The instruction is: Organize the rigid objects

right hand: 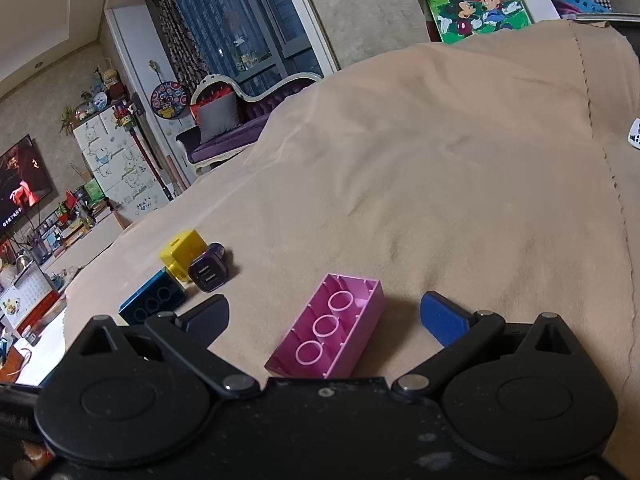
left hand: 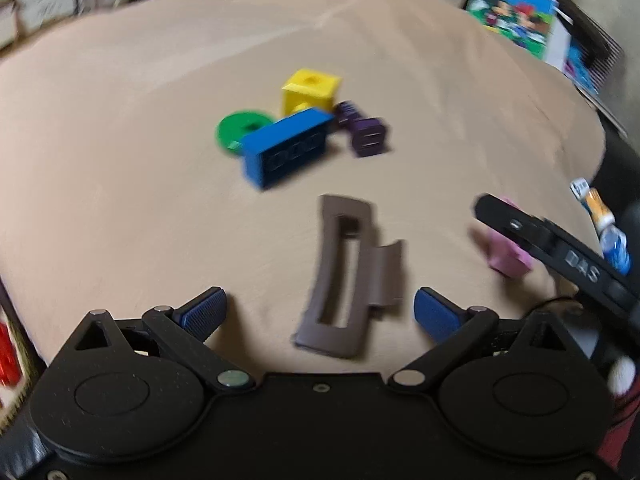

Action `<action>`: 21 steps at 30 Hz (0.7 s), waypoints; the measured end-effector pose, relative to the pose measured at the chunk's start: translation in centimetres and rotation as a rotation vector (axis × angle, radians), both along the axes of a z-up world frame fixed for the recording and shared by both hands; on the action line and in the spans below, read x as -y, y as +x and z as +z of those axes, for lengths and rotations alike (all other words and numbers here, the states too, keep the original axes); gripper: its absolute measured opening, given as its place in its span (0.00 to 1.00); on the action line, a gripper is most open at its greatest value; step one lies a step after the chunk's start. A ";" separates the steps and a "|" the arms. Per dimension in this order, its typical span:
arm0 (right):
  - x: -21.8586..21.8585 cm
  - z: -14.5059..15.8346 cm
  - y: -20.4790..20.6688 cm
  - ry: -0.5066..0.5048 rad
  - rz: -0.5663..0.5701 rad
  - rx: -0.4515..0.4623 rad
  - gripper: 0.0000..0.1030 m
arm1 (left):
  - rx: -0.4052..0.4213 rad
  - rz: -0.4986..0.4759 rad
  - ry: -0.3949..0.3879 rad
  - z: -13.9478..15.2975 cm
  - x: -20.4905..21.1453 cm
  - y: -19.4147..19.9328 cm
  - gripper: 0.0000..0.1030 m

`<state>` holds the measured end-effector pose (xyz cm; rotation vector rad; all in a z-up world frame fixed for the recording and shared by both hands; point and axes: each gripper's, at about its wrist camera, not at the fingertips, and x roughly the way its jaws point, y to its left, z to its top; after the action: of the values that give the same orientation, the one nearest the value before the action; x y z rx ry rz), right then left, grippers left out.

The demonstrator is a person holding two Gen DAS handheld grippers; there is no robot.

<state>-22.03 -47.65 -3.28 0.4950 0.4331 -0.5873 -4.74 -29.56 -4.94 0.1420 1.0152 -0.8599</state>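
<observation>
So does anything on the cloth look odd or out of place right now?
Mainly the pink brick: it lies upside down, hollow underside and tubes facing up, between the right gripper's open fingers. The blue brick lies tipped on its side. Nothing looks damaged.

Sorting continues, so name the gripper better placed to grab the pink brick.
Right. The right gripper is open with the pink brick between its fingers; the left gripper brackets the brown hair clip.

Pink brick (right hand: pixel 326 334) hollow-side-up, brown hair claw (left hand: pixel 347 270) flat on cloth.
</observation>
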 end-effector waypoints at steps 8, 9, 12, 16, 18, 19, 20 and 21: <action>-0.4 0.0 0.4 -0.020 0.003 -0.023 1.00 | 0.010 0.044 0.023 -0.2 -0.4 -0.2 0.93; -0.4 0.0 0.3 -0.018 0.004 -0.020 1.00 | 0.008 0.051 0.024 -0.2 -0.6 -0.1 0.93; -0.3 0.0 0.4 -0.019 0.004 -0.022 1.00 | -0.009 0.063 0.037 -0.1 -1.3 0.7 0.93; -0.4 0.0 0.4 -0.020 0.004 -0.023 1.00 | -0.036 0.115 0.026 0.3 -2.5 2.2 0.93; -0.4 0.0 0.4 -0.020 0.004 -0.023 1.00 | -0.054 0.135 0.013 0.3 -3.1 2.7 0.95; -0.4 0.0 0.4 -0.021 0.004 -0.023 1.00 | -0.065 0.145 0.003 0.3 -3.3 3.0 0.95; -0.4 -0.1 0.4 -0.021 0.004 -0.024 1.00 | -0.074 0.152 -0.001 0.4 -3.5 3.1 0.94; -0.4 0.0 0.4 -0.022 0.005 -0.024 1.00 | -0.080 0.156 -0.004 0.4 -3.7 3.3 0.94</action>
<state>-21.61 -47.25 -3.33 0.4664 0.4505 -0.5934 -1.41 -25.87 -4.51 0.0241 1.0849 -0.7297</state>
